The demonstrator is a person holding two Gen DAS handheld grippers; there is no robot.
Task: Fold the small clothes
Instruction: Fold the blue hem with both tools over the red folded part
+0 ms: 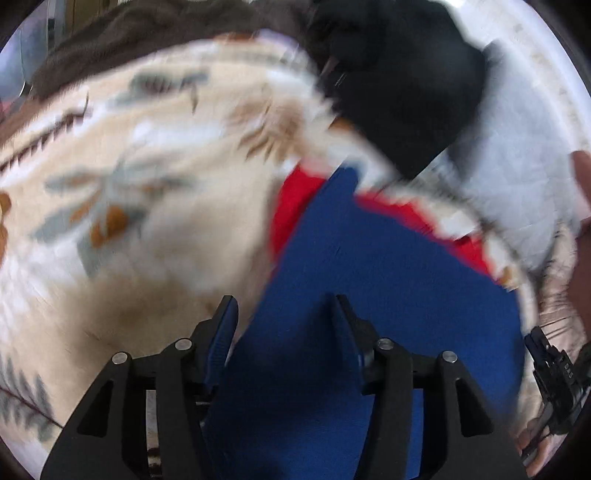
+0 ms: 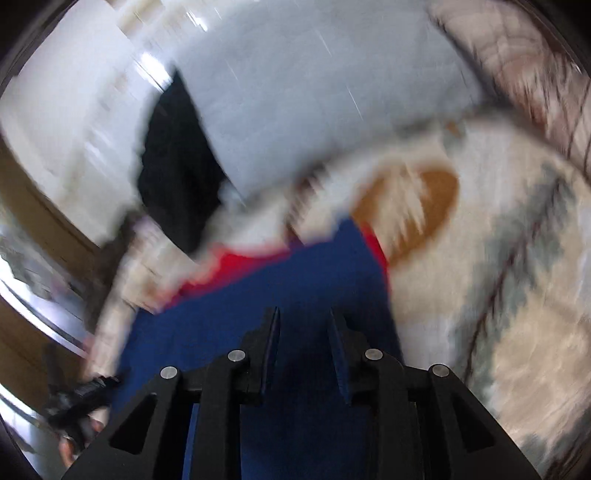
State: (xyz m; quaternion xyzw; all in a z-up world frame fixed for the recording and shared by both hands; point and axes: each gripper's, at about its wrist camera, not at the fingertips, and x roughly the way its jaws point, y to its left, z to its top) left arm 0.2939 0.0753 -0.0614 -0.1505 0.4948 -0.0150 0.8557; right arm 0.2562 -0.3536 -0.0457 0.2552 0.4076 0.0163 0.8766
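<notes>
Blue cloth (image 1: 369,258) fills the lower middle of my left wrist view, spread flat over a red garment (image 1: 291,206) whose edge peeks out along its far side. It runs straight under my left gripper (image 1: 284,306) — both fingers hang over the blue fabric with a clear gap between them, and I see nothing pinched between the pads. The jaws stand roughly half apart.

From the right wrist the same blue cloth (image 2: 258,295) lies beneath my right gripper (image 2: 303,317), with the red garment (image 2: 236,266) showing as a thin strip beyond it. These jaws are narrower, only a small gap, and the blur keeps me from telling whether the tips touch the fabric; no fold is caught between them.

Only the left view gives me the brown blanket (image 1: 147,33) at the top and my other gripper at the right edge, with a hand (image 1: 583,192) above it. Only the right view shows the big orange leaf print (image 2: 424,210) close up and the pale wall beyond.

Both clothes rest on a cream leaf-patterned bedcover (image 1: 147,166), with a black garment (image 1: 399,85) and a grey-white one (image 1: 517,155) lying past them — everything smeared by motion.
</notes>
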